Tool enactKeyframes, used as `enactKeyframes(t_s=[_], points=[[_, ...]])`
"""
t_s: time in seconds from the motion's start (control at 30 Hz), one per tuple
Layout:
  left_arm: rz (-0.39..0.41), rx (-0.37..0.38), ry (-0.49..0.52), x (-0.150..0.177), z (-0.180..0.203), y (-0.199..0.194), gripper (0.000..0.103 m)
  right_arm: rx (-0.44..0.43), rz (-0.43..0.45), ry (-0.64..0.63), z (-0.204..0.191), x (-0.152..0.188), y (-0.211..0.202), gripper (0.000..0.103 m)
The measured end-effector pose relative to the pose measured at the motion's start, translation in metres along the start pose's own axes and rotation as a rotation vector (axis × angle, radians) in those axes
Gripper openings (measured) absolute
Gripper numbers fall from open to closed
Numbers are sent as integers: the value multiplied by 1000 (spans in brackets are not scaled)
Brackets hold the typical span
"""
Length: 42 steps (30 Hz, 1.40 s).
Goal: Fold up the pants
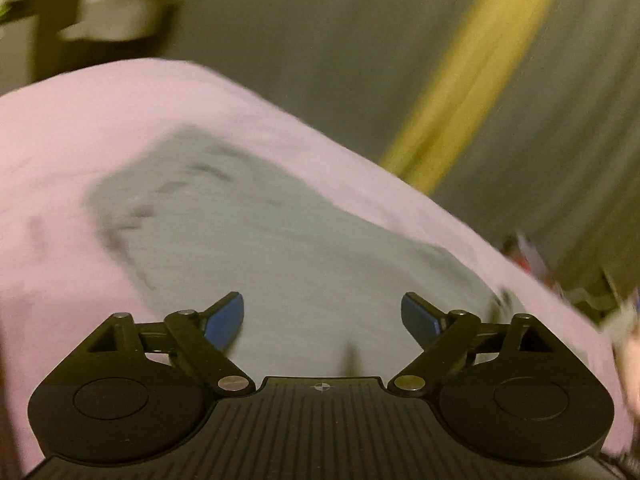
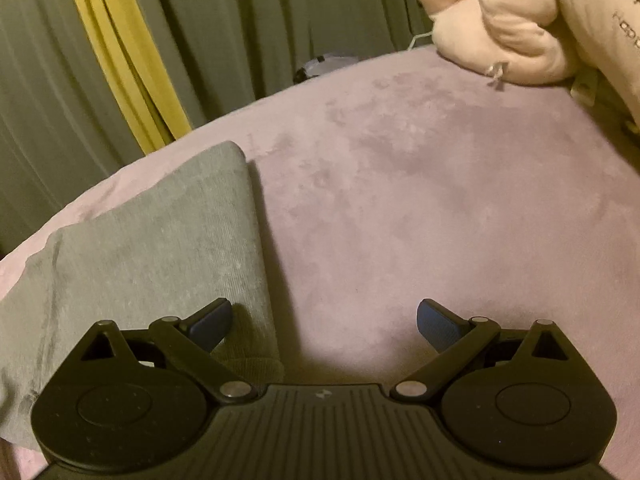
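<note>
Grey pants [image 1: 256,240] lie flat on a pink bed cover [image 1: 80,120]; this view is blurred by motion. My left gripper [image 1: 322,316] is open and empty, just above the near part of the pants. In the right wrist view the pants [image 2: 160,248] lie folded at the left, on the pink cover [image 2: 440,200]. My right gripper [image 2: 324,322] is open and empty, with its left finger over the pants' right edge and its right finger over bare cover.
A beige plush toy [image 2: 500,40] lies at the far right of the bed. Green curtains with a yellow stripe [image 2: 120,48] hang behind the bed. A white object [image 1: 120,12] shows blurred at the far left.
</note>
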State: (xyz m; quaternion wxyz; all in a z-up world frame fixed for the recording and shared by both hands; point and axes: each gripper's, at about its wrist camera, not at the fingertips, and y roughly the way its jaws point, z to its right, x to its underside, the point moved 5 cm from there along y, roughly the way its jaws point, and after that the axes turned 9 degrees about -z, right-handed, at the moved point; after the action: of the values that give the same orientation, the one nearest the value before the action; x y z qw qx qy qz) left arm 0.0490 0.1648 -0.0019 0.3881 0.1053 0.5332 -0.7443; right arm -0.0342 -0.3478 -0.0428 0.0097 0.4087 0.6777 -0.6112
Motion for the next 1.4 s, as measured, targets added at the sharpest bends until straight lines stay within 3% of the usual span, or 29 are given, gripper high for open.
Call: enactKeyframes(t_s=[0.13, 0.3, 0.4, 0.47, 0.6, 0.73, 0.93, 1.0, 1.13, 1.23, 1.27, 1.3, 1.4], points=[[-37, -11, -125, 1, -45, 6, 91, 31, 28, -30, -7, 1, -5, 99], [-61, 6, -202, 1, -65, 30, 91, 106, 176, -290, -52, 11, -26, 99], [-56, 13, -259, 1, -76, 44, 91, 50, 237, -427, -80, 25, -31, 99], [-50, 39, -280, -2, -83, 49, 93, 8, 213, -477, -93, 33, -24, 99], [-36, 73, -291, -13, -89, 56, 95, -2, 57, -495, -103, 43, 8, 99], [-16, 100, -344, -26, -100, 66, 94, 12, 52, -482, -102, 42, 15, 99], [-29, 103, -453, -36, -120, 73, 72, 15, 52, -485, -105, 45, 17, 99], [-58, 100, -446, -39, -123, 75, 53, 14, 50, -483, -105, 45, 17, 99], [-36, 118, -427, -42, -122, 73, 35, 11, 49, -478, -104, 45, 16, 99], [17, 74, -348, -42, -111, 72, 33, 15, 48, -480, -104, 45, 16, 99], [17, 63, -344, -41, -111, 75, 38, 16, 48, -480, -104, 45, 17, 99], [2, 55, -361, -40, -113, 79, 45, 16, 47, -479, -104, 45, 17, 99], [-15, 69, -421, -42, -115, 85, 44, 11, 47, -474, -103, 45, 16, 99]])
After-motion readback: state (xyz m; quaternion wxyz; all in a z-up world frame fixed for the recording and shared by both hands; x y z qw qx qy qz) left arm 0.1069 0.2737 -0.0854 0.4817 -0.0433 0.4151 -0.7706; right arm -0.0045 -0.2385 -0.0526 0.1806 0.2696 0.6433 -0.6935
